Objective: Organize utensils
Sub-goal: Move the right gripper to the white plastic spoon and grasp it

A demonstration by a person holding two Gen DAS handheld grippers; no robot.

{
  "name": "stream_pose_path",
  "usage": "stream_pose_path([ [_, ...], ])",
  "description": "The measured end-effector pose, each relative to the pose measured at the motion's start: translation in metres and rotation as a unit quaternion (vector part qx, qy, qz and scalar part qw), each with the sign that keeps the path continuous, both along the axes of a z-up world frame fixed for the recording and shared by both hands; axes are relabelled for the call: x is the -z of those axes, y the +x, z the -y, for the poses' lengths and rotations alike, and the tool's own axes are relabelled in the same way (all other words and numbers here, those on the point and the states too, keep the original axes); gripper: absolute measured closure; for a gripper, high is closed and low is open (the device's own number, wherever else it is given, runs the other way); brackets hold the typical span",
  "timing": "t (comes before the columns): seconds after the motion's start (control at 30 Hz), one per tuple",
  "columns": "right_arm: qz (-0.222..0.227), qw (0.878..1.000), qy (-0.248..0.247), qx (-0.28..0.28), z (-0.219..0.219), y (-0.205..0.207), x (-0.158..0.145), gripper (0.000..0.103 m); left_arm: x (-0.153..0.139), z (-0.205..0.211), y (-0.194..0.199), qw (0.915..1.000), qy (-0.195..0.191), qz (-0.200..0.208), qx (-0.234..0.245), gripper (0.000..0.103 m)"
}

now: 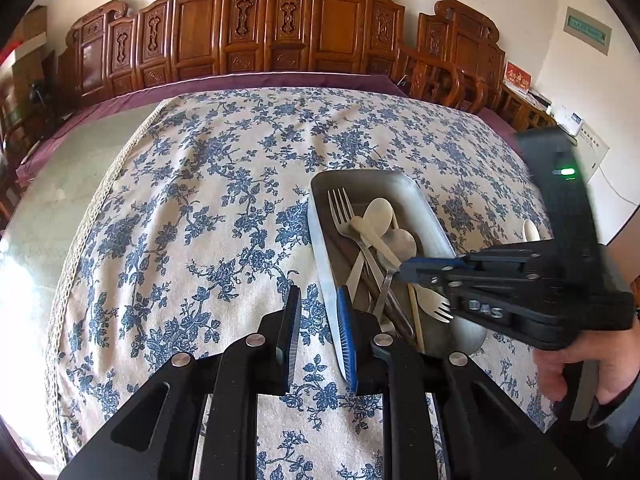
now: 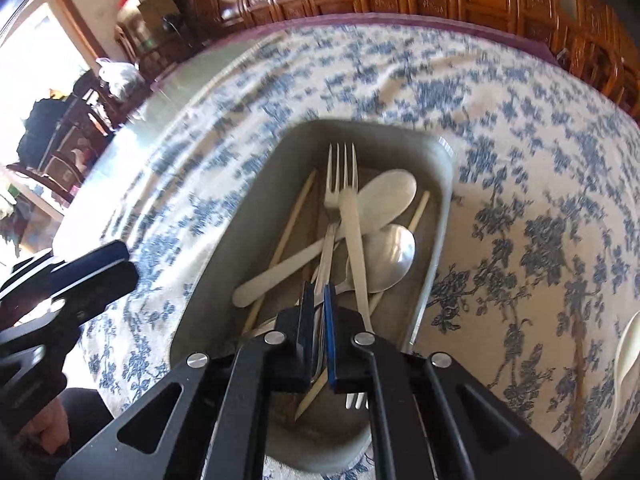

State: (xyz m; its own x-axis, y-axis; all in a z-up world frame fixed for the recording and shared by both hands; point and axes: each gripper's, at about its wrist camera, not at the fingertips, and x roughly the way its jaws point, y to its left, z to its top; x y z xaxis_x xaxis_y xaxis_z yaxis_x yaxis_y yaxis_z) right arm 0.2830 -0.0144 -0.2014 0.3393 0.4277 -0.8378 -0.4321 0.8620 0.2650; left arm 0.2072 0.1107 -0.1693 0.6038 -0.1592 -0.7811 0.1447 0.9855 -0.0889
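While the right hand-held gripper (image 2: pixel 319 300) hangs shut over the metal tray (image 2: pixel 442 200), whether pinching the steel fork (image 2: pixel 340 172) handle I cannot tell, the utensils run lengthwise toward twelve o'clock; the left hand-held gripper (image 1: pixel 318 320), slightly parted and empty, waits beside the tray's rim at nine o'clock on the floral surface (image 1: pixel 200 200), farther off

The left claw (image 1: pixel 318 334) points steeply downward, its jaws a narrow way apart with nothing between them. The right claw (image 2: pixel 319 312), gripped from below by a hand (image 1: pixel 580 364), also angles down, its jaws drawn nearly together; whether they pinch anything cannot be told.
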Motion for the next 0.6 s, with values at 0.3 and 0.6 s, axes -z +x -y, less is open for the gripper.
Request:
stream_pose_path([
  [0.3,0.057,0.998,0.005,0.001,0.054,-0.027,-0.038,0.096,-0.006,0.026,-0.003,0.9999,0.008,0.003,0.010,0.080],
  [0.6,0.078,0.995,-0.013,0.060,0.168,-0.057,-0.044,0.096,-0.004,0.085,-0.002,0.9992,0.007,0.002,0.038,0.052],
])
